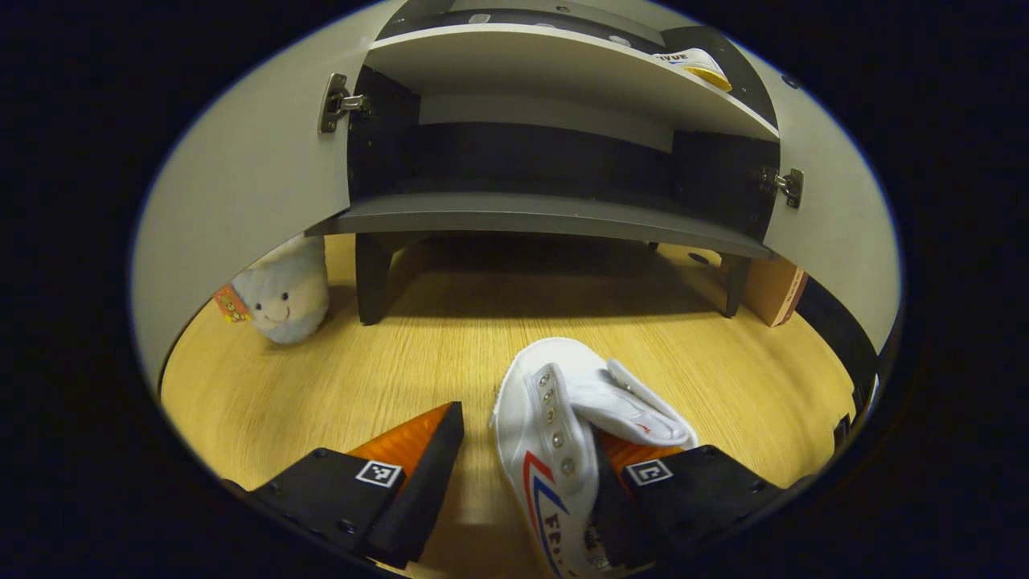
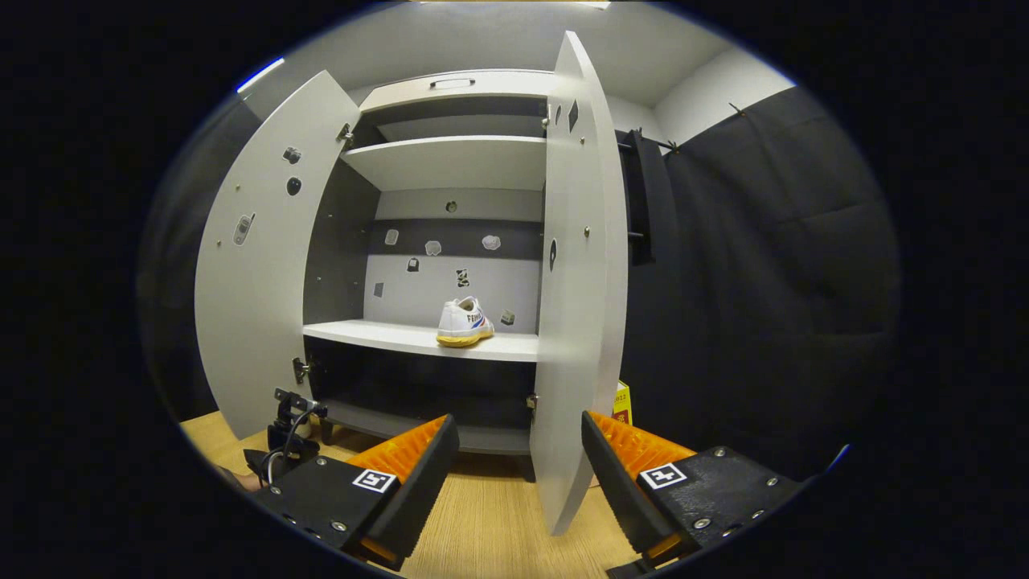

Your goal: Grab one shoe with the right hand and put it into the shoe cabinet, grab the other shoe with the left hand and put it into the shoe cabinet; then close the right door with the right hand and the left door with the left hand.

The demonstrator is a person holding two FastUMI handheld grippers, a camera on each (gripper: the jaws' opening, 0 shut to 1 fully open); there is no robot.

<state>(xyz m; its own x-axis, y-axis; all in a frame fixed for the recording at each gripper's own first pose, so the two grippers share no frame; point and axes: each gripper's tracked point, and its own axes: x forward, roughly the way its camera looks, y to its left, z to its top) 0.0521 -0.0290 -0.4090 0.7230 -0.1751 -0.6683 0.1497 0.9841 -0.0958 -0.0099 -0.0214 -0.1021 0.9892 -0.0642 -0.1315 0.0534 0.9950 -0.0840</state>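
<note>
A white shoe (image 1: 555,434) with red and blue stripes lies on the wooden floor (image 1: 386,362) before the open shoe cabinet (image 1: 547,217). My left gripper (image 1: 522,470) is open around the shoe's near side wall. One finger sits under the floppy tongue; the other stands clear of the shoe on its outer side. The second white shoe (image 2: 465,322) with a yellow sole rests on the cabinet's middle shelf (image 2: 386,334); it also peeks over the shelf edge as the shoe (image 1: 695,66). My right gripper (image 2: 518,474) hangs open and empty, just short of the right door's edge (image 2: 575,322).
Both cabinet doors stand wide open, the left door (image 2: 257,265) and the right door (image 1: 836,233). A plush toy (image 1: 281,293) sits by the cabinet's left leg. A cardboard box (image 1: 776,289) stands at the right leg. A black curtain (image 2: 764,281) hangs right of the cabinet.
</note>
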